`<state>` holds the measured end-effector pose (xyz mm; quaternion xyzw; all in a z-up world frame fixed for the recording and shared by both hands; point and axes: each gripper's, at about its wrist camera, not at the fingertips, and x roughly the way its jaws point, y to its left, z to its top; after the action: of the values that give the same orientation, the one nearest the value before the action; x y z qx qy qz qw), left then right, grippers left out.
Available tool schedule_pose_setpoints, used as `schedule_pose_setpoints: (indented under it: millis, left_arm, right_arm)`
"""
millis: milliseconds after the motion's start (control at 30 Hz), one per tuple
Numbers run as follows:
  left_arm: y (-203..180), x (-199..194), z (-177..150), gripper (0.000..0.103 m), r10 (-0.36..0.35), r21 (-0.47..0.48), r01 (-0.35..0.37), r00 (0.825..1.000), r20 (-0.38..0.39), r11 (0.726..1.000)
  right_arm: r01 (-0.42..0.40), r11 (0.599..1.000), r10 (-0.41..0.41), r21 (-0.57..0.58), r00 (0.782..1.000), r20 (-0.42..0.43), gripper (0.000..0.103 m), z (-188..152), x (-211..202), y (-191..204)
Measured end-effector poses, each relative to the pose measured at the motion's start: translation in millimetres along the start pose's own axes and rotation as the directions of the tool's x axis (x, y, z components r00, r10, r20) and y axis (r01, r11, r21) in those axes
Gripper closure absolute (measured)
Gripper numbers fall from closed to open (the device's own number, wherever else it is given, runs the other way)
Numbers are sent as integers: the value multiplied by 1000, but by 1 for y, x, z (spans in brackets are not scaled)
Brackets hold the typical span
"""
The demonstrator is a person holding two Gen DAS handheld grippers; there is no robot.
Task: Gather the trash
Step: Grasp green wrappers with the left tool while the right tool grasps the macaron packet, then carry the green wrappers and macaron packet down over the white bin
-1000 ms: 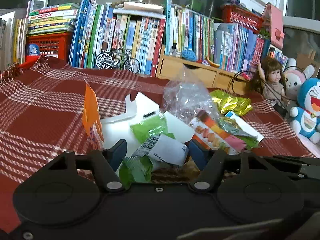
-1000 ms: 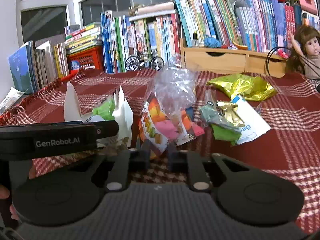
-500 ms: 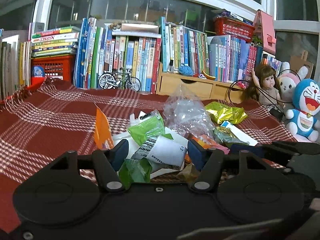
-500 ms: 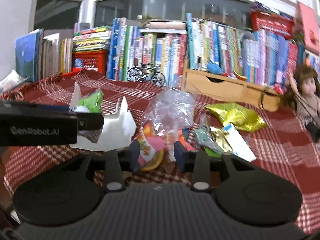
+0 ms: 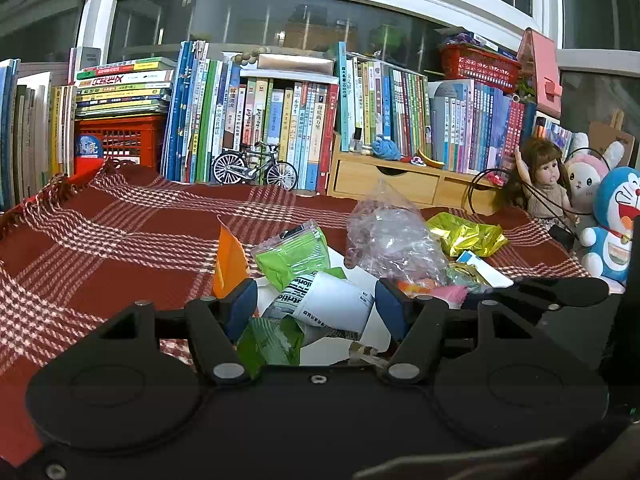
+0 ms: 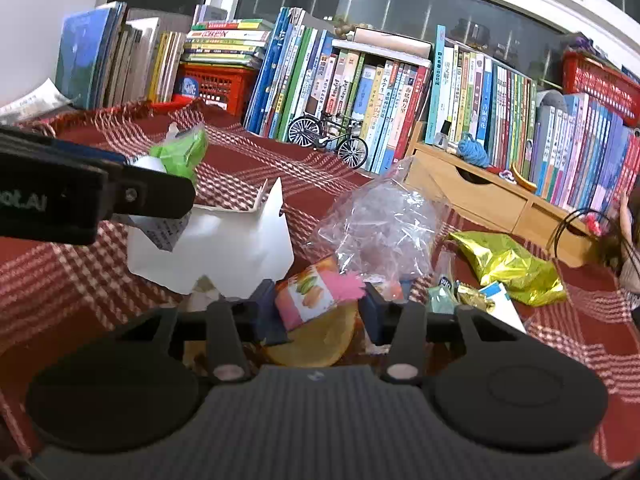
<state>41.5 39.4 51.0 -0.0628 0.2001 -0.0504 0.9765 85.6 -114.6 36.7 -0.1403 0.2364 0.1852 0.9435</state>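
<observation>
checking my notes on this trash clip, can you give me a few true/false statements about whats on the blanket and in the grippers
1. The left gripper has white and green wrappers between its fingers. True.
2. The crumpled clear plastic bag lies on top of the wooden drawer unit. False: it sits on the red plaid blanket, in front of the drawer unit.
3. A pink and orange snack packet is between the right gripper's closing jaws. True.
4. The gold foil wrapper is held by a gripper. False: it lies loose on the blanket.
5. A small model bicycle stands before the books. True.
</observation>
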Motion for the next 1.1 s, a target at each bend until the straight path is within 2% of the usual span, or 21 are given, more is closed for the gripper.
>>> schedule_pose_setpoints:
  millis: [33, 167, 467, 733, 967, 1100]
  left_arm:
    - [0, 0, 0, 41, 1, 1, -1, 1000, 2, 1000]
    - [-2, -1, -2, 41, -10, 7, 10, 1000, 2, 1000]
    - [-13, -16, -7, 41, -25, 29, 25, 1000, 18, 999]
    - [-21, -45, -19, 41, -45, 30, 44, 999, 22, 999]
    - [-31, -99, -55, 41, -68, 16, 67, 997, 43, 998]
    - [-36, -126, -78, 41, -81, 18, 80, 996, 22, 997]
  right_arm:
    - [0, 1000, 0, 11, 1000, 0, 74, -1, -2, 0]
    - [7, 999, -8, 31, 1000, 22, 83, -3, -12, -2]
    - [5, 995, -14, 104, 996, 84, 83, -5, -47, -15]
    - [-30, 987, 10, 155, 992, 129, 83, -16, -91, -19]
    - [-90, 977, 56, 192, 983, 173, 83, -37, -140, -10]
    - [-120, 972, 86, 201, 982, 169, 83, -55, -164, 0]
